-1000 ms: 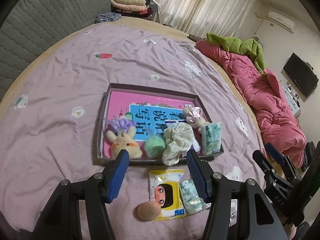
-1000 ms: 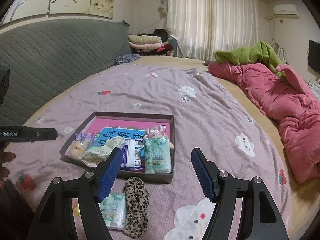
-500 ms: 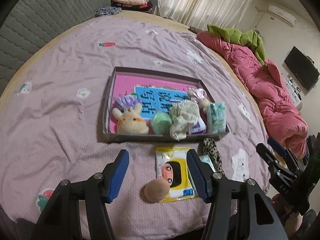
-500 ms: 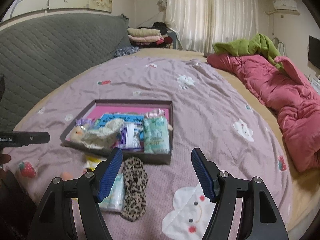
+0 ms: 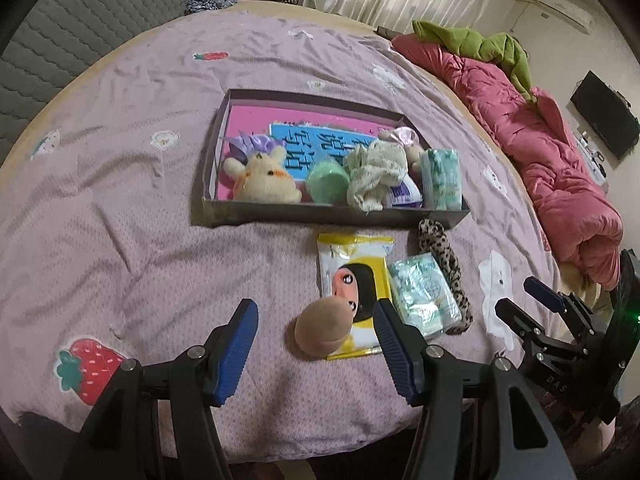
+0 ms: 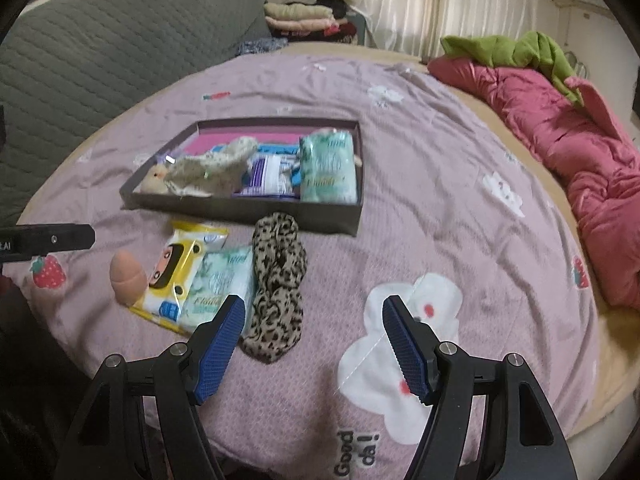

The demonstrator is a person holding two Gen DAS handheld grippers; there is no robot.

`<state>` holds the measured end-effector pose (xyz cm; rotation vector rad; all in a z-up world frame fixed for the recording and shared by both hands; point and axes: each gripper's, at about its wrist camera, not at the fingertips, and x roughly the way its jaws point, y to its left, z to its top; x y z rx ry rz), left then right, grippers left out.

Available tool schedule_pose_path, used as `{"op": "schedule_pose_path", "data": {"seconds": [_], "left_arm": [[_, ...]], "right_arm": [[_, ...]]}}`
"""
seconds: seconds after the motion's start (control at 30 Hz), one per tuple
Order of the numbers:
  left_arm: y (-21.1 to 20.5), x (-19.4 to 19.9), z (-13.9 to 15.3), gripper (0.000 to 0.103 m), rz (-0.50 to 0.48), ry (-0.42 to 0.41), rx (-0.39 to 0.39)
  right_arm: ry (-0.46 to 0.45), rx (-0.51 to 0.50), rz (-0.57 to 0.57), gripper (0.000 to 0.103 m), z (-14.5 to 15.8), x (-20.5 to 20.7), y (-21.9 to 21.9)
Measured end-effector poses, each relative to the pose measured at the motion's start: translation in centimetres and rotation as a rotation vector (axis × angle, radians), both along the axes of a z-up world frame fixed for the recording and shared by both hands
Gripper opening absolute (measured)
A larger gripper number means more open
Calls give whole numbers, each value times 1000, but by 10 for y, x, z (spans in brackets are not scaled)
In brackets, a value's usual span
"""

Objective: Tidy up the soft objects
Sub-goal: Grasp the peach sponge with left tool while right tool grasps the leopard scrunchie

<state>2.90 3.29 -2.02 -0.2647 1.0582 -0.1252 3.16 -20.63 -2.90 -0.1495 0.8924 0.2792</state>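
left gripper [image 5: 314, 322] wide open and empty above peach sponge [image 5: 323, 330], right gripper [image 6: 314, 320] wide open and empty by leopard scrunchie [image 6: 278, 276], wipes pack [image 5: 354, 280] and tissue pack [image 5: 422, 294] between sponge and scrunchie, shallow box [image 5: 320, 214] of soft things just beyond on the purple bedspread [image 5: 120, 200]

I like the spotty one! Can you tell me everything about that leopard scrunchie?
The leopard scrunchie is a soft fabric loop, tan with dark spots, twisted and stretched long. It lies flat on the purple bedsheet, outside the box near its front wall, its side against the green tissue pack. Nothing grips it.
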Motion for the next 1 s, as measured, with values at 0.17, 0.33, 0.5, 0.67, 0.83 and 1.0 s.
{"op": "schedule_pose_path", "data": {"seconds": [0.17,0.33,0.5,0.67,0.83,1.0], "left_arm": [[-1,-3,-8,60,-5,22,4],[-2,-5,-20,60,-12,54,-5],[-5,-5,-26,60,-22,66,-4],[-7,-5,-36,60,-31,91,-10],[-9,0,-44,60,-30,105,-13],[-9,7,-50,60,-23,119,-26]], "right_arm": [[42,-33,14,73,-10,-1,6],[95,-65,43,73,-23,-2,14],[149,-110,70,73,-40,0,25],[175,-116,81,73,-57,7,30],[175,-83,64,74,-64,19,28],[137,-36,6,74,-67,33,19]]}}
